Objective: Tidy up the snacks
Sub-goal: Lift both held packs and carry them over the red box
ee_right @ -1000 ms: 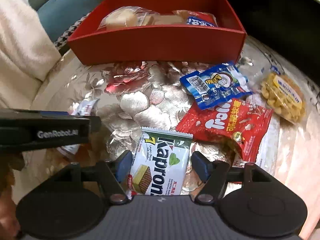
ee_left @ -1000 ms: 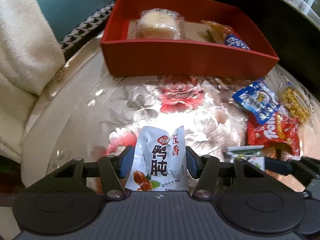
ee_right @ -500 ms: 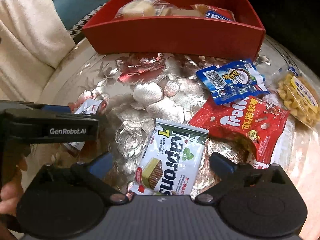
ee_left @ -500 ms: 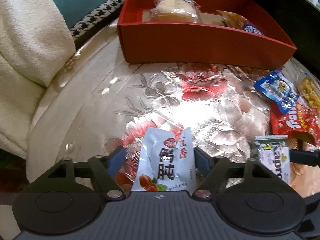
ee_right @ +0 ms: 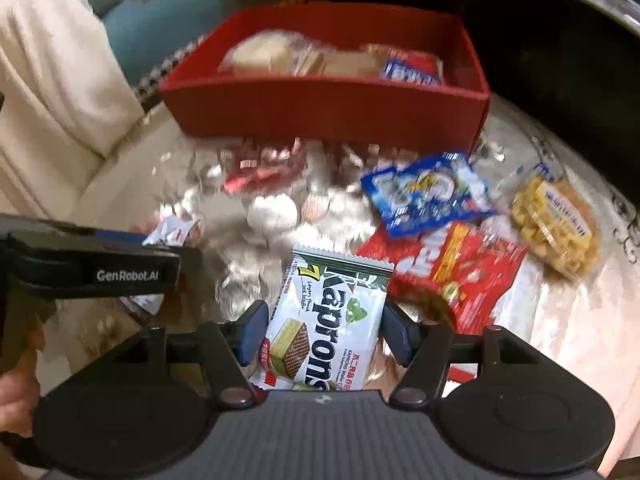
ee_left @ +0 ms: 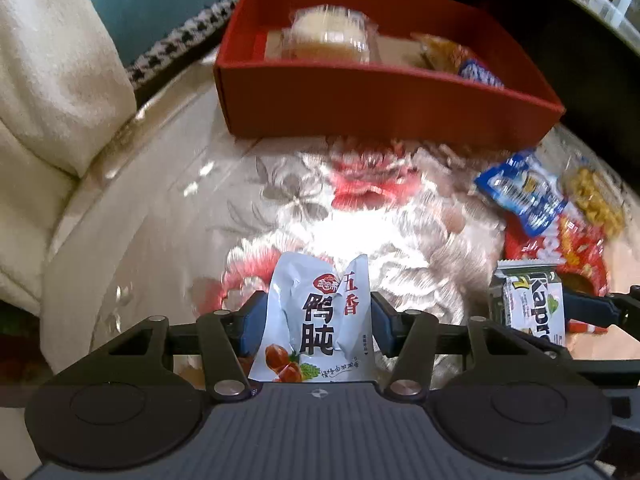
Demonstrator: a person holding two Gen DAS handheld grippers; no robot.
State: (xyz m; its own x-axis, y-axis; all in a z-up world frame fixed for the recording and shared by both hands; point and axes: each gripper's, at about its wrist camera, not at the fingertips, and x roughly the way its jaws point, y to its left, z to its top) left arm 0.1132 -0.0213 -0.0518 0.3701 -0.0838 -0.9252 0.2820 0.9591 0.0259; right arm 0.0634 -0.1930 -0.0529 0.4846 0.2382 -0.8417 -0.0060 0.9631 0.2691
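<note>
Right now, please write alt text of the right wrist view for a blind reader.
The right gripper is closing on a white Kaprons wafer packet above a flowered tablecloth. Beyond it stands a red box with wrapped snacks; blue, red and yellow packets lie at right.

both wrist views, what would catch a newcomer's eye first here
The red box at the far edge of the flowered tablecloth, already holding wrapped snacks. Then the closing grippers: the left gripper around a white duck gizzard packet, the right gripper around a Kaprons wafer pack.
</note>
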